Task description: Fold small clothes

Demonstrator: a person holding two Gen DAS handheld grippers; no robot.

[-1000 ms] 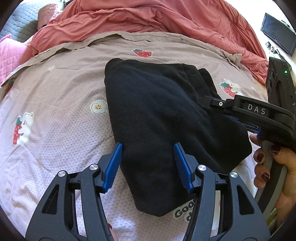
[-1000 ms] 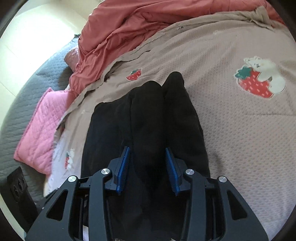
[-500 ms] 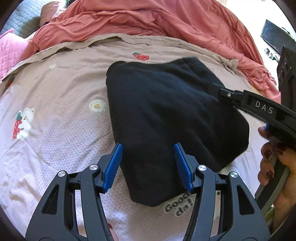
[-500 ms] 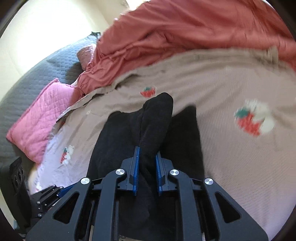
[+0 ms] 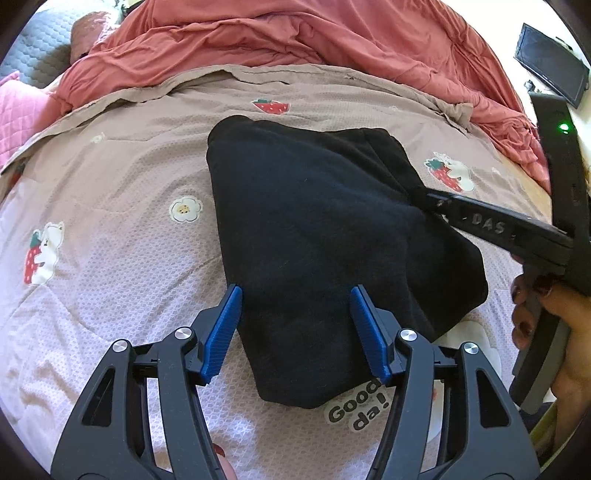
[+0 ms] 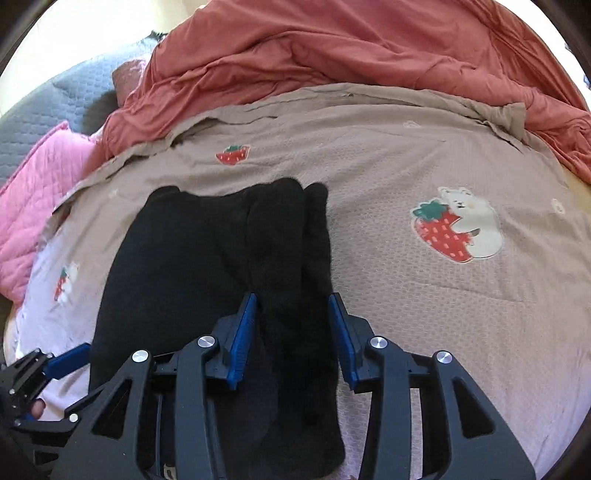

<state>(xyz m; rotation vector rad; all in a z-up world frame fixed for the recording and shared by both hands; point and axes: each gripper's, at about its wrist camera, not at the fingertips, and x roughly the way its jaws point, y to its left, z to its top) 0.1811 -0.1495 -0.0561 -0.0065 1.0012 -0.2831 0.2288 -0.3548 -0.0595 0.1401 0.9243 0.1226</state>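
Note:
A black garment (image 5: 314,221) lies folded on the strawberry-print bedspread (image 5: 110,184). My left gripper (image 5: 295,291) hovers over its near end, blue pads apart and opening a little, with cloth below them but not pinched. In the right wrist view the same garment (image 6: 192,258) shows a raised lengthwise fold along its right side. My right gripper (image 6: 292,297) straddles that fold; its jaws are opening and the pads stand clear of the cloth. One right finger (image 5: 480,225) reaches over the garment's right edge, held by a hand (image 5: 565,332).
A rumpled red duvet (image 5: 295,33) is heaped along the far side of the bed. A pink quilted pillow (image 6: 33,192) and a grey cover lie at the left. A dark flat screen (image 5: 550,62) sits off the bed at the far right.
The right gripper pinched the garment's right fold, lifted and shifted it, then let go; the fold now lies flat between its parted pads. The left gripper has stayed put.

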